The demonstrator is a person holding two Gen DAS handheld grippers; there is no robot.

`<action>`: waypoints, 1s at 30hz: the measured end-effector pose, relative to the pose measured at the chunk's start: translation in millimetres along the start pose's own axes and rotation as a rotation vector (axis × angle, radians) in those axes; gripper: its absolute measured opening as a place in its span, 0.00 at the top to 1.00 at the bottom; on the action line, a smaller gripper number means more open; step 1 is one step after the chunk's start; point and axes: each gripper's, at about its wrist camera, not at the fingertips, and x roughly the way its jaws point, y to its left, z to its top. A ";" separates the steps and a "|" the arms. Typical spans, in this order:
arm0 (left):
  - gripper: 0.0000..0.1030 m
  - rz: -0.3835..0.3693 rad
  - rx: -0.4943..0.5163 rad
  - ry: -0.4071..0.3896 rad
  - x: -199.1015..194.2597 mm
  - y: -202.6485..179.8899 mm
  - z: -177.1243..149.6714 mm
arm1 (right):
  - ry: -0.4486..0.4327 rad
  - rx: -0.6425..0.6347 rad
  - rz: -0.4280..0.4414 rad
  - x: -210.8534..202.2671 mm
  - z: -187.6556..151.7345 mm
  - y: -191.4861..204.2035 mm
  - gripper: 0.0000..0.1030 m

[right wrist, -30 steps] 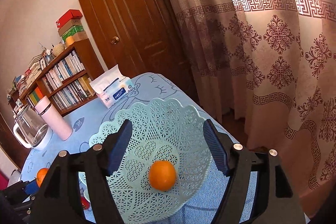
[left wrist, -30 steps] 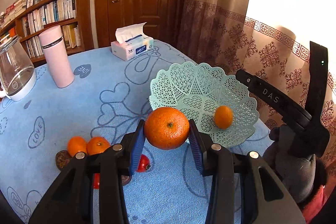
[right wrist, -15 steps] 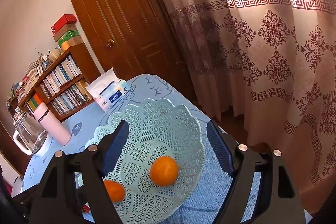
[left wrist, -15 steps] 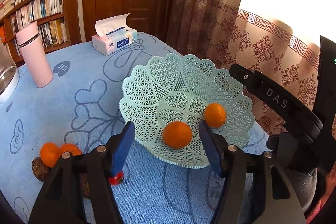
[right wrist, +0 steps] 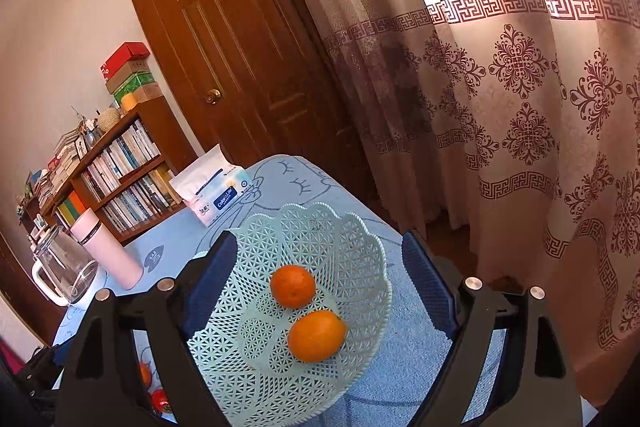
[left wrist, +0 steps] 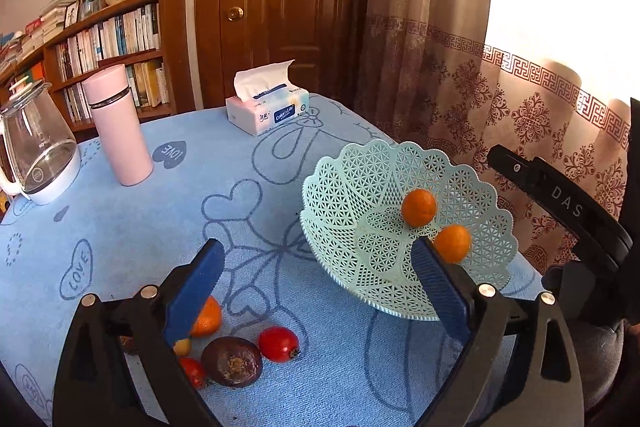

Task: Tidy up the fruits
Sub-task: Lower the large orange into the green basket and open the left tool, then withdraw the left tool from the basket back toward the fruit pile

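A pale green lattice basket sits at the table's right edge with two oranges in it; they also show in the right wrist view. My left gripper is open and empty above the blue cloth, left of the basket. Below it lie an orange, a red fruit, a dark purple fruit and a small red one. My right gripper is open and empty over the basket.
A pink flask, a glass kettle and a tissue box stand on the far side of the table. A bookshelf, a wooden door and curtains lie beyond. The table edge runs just right of the basket.
My left gripper opened and let the orange go into the basket, then drew back to the left. Two oranges now lie in the basket. The right gripper stayed open over the basket.
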 end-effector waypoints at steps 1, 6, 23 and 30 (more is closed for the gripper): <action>0.08 0.006 -0.002 -0.005 -1.7 1.2 0.4 | -0.011 0.000 -0.002 -2.0 0.6 -0.2 0.16; 0.06 0.042 -0.004 -0.035 -10.0 7.1 0.8 | -0.107 -0.030 -0.022 -18.1 3.0 4.4 0.10; 0.05 0.163 0.019 -0.076 -23.6 20.0 -8.4 | -0.123 -0.104 0.044 -28.7 1.6 26.8 0.03; 0.05 0.176 -0.002 -0.074 -27.7 28.5 -11.7 | -0.130 -0.127 0.083 -34.6 -1.7 37.7 0.03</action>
